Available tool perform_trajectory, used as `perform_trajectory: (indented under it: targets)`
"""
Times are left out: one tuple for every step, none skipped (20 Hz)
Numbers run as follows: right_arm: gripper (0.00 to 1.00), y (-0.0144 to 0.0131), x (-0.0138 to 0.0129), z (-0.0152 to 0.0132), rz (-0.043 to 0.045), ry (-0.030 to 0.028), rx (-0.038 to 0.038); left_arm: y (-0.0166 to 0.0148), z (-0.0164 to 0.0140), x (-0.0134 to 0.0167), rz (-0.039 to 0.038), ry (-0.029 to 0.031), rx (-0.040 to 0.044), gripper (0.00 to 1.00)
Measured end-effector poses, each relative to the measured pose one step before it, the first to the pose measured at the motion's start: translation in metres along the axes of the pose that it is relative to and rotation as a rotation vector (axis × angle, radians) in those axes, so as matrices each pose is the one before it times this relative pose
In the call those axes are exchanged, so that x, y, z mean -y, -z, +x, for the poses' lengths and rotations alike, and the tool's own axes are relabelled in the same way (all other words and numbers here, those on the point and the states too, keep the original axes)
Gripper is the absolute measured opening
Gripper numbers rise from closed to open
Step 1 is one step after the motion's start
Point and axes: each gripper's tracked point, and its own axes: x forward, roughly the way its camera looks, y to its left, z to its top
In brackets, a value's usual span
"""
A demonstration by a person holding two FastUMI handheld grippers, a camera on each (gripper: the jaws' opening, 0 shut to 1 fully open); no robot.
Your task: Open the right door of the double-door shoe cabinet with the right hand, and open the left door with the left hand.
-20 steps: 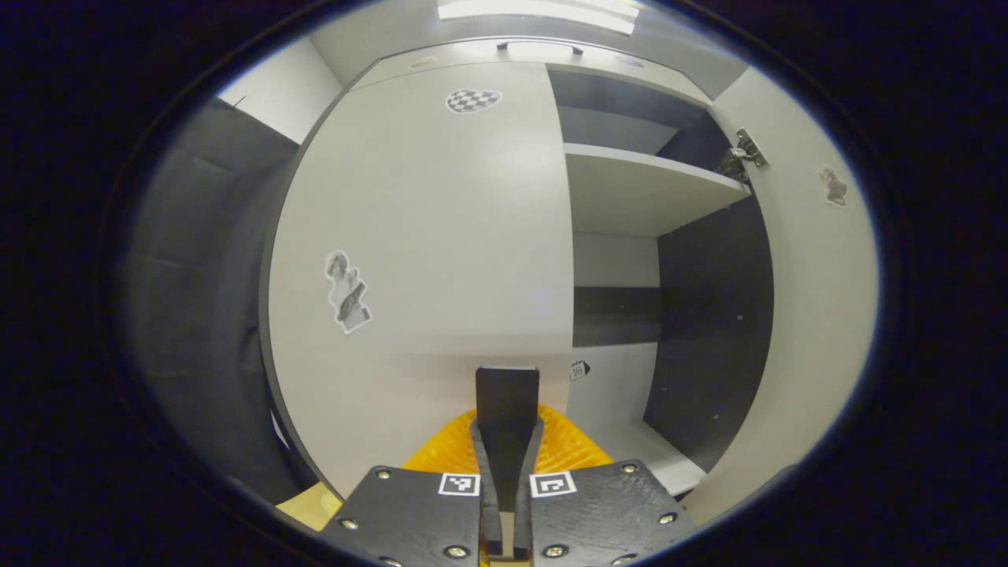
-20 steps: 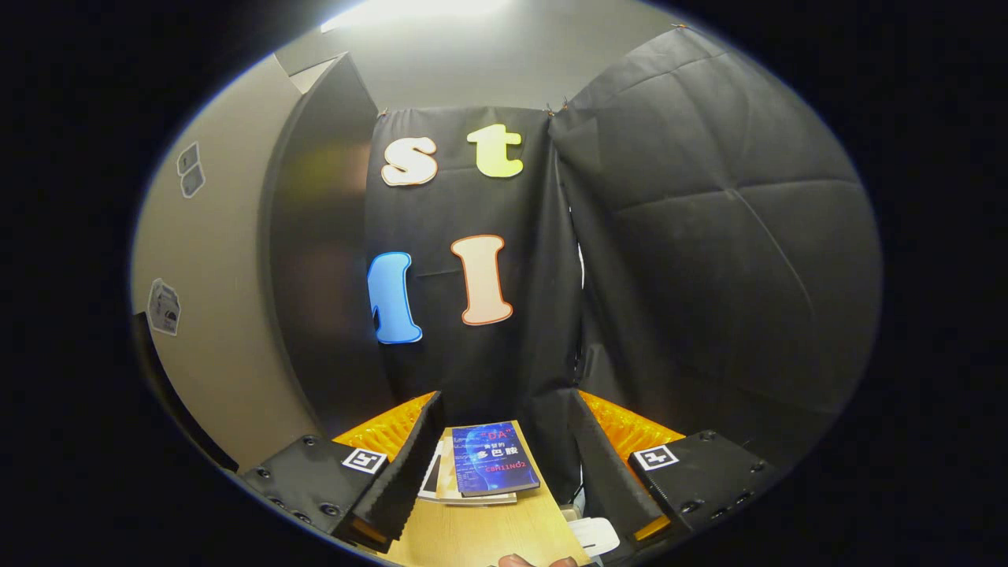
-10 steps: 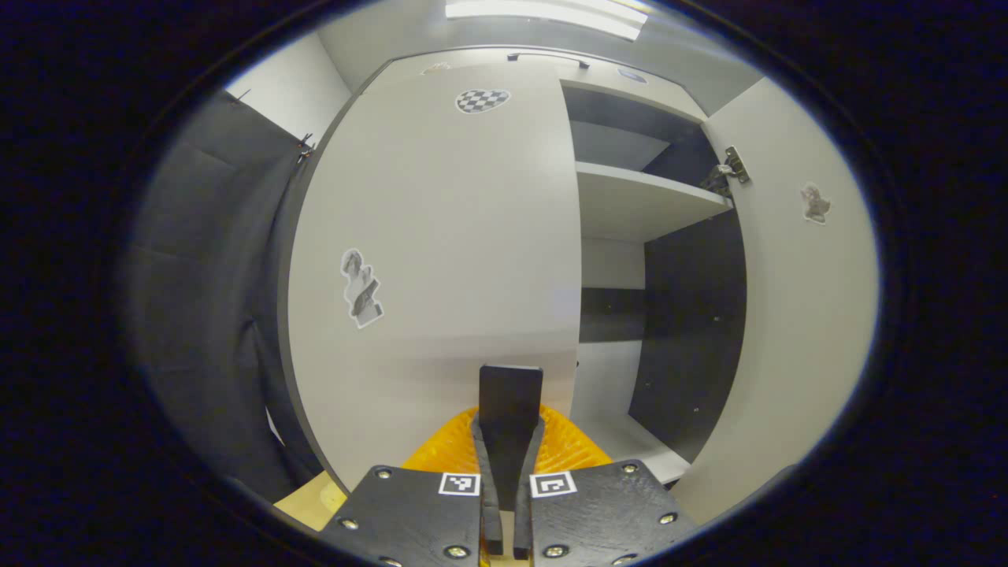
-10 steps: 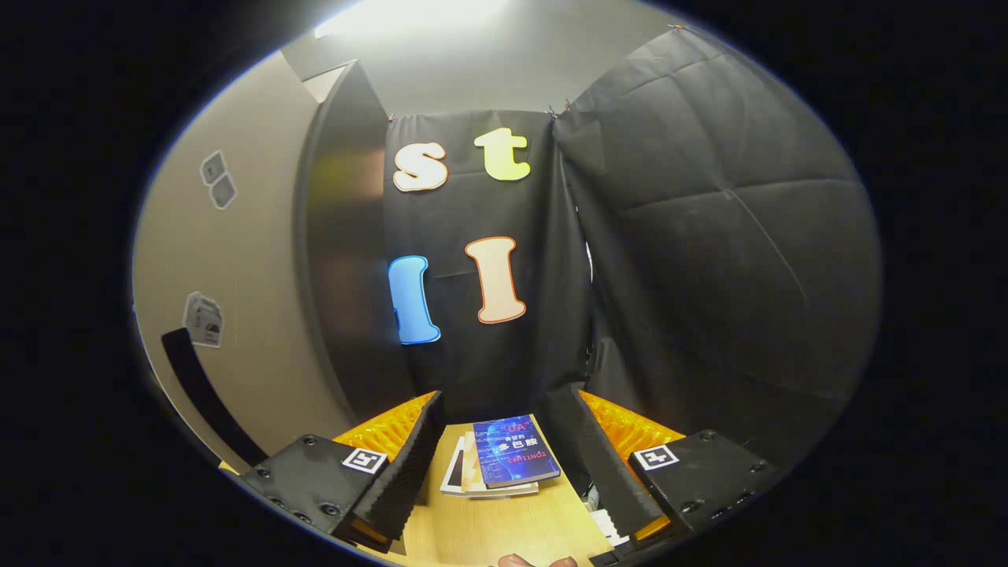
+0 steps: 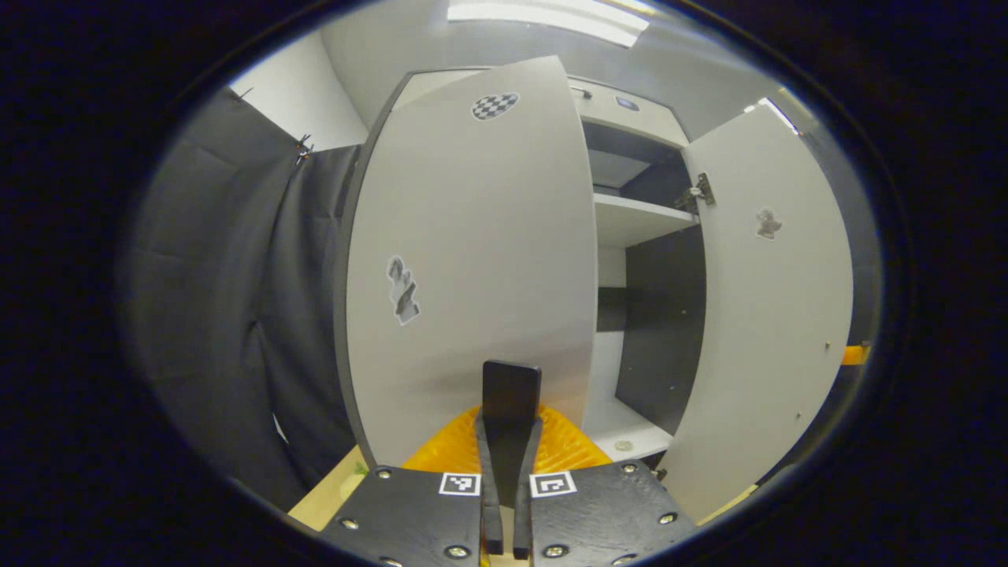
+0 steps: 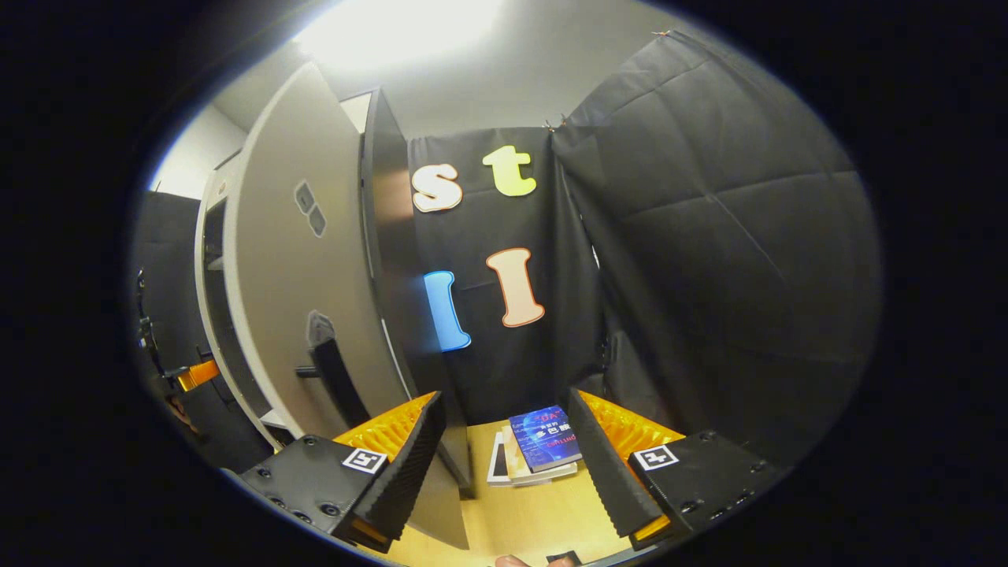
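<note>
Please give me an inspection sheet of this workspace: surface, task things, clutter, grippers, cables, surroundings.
Surface: wooden surface in front of the cabinet.
Job's things: left door swung partly out, with its handle between the fingers; right door wide open, showing a hinge and a shelf.
Clutter: stack of books on the wooden surface; a small round item on the cabinet floor, too small to identify.
Grippers: left gripper shut on the handle; right gripper open, holding nothing.
Cables: nothing seen.
Surroundings: black cloth wall; ceiling light.
</note>
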Motion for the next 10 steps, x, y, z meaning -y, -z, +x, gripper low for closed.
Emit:
perform_trajectory:
  targets:
    - [0.98, 0.00080, -0.00159, -0.00879, 0.00028, 0.00908, -0.00196, 0.00080, -0.00091, -0.00142, -0.00429, 0.00078, 0.00114, 0.08]
    - [0.98, 0.00220, -0.00222, -0.00901, -0.00259, 0.00833, -0.00126, -0.00065, -0.00212, -0.00257, 0.00092, 0.00032, 0.00357, 0.08]
    - [0.98, 0.00129, -0.00127, -0.00829, -0.00479, 0.00703, -0.00115, 0.00038, -0.00217, -0.00146, 0.00191, -0.00056, 0.00390, 0.08]
    - [0.98, 0.00118, -0.00185, -0.00787, -0.00532, 0.00589, 0.00161, -0.00063, -0.00242, -0.00164, 0.00215, 0.00054, 0.00385, 0.08]
    - [0.98, 0.00052, -0.00212, -0.00620, -0.00536, 0.00371, 0.00168, 0.00016, -0.00078, -0.00096, 0.00042, -0.00044, 0.00440, 0.08]
    - [0.98, 0.00240, -0.00331, -0.00597, -0.00371, 0.00210, -0.00044, -0.00015, -0.00077, -0.00098, -0.00096, 0.00127, 0.00117, 0.07]
    - [0.98, 0.00174, -0.00393, -0.00552, -0.00426, -0.00118, -0.00008, 0.00011, -0.00073, -0.00065, 0.00203, 0.00072, -0.00002, 0.08]
    - [0.98, 0.00144, -0.00306, -0.00550, -0.00435, 0.00042, 0.00214, -0.00016, -0.00033, -0.00123, 0.00283, -0.00045, -0.00044, 0.08]
    - [0.98, 0.00192, -0.00270, -0.00493, -0.00517, 0.00100, 0.00071, 0.00013, -0.00115, -0.00124, 0.00134, -0.00159, 0.00186, 0.08]
    - [0.98, 0.00239, -0.00156, -0.00464, -0.00493, 0.00332, -0.00068, -0.00045, -0.00159, -0.00185, 0.00260, -0.00129, 0.00204, 0.07]
